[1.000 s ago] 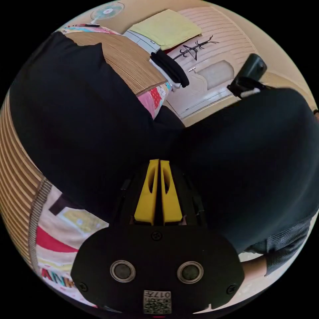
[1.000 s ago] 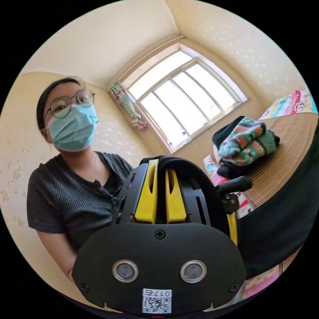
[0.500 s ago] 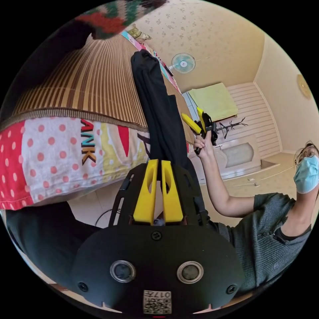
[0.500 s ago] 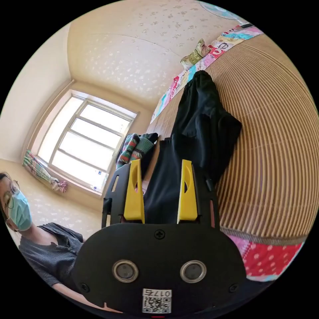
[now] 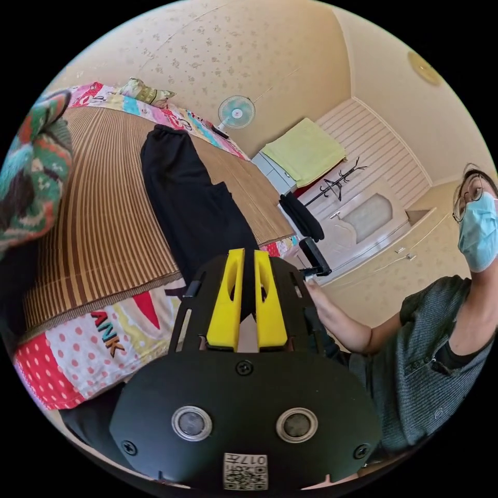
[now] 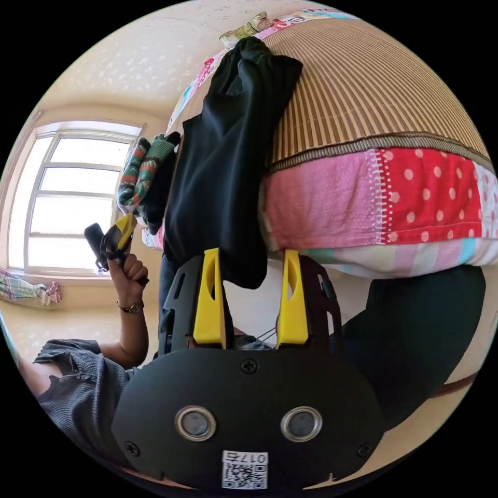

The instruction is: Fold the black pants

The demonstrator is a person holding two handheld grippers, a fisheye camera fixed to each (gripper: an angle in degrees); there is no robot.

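Bed with striped bamboo mat (image 5: 114,218) over a patchwork sheet (image 6: 373,197). Black pants (image 5: 192,207) lie lengthwise on the mat, one end hanging over the bed's edge. Pile of knitted clothes (image 5: 31,166) rests on the mat beside the pants. Left gripper (image 5: 245,259): jaws nearly closed, a narrow gap between them, pants behind; grip cannot be told. Right gripper (image 6: 250,259): jaws wide apart, holding nothing, the hanging pants end between their tips.

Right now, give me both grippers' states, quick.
Left gripper: shut on the black pants, gripping the cloth at the bed edge.
Right gripper: open, jaws apart, holding nothing.
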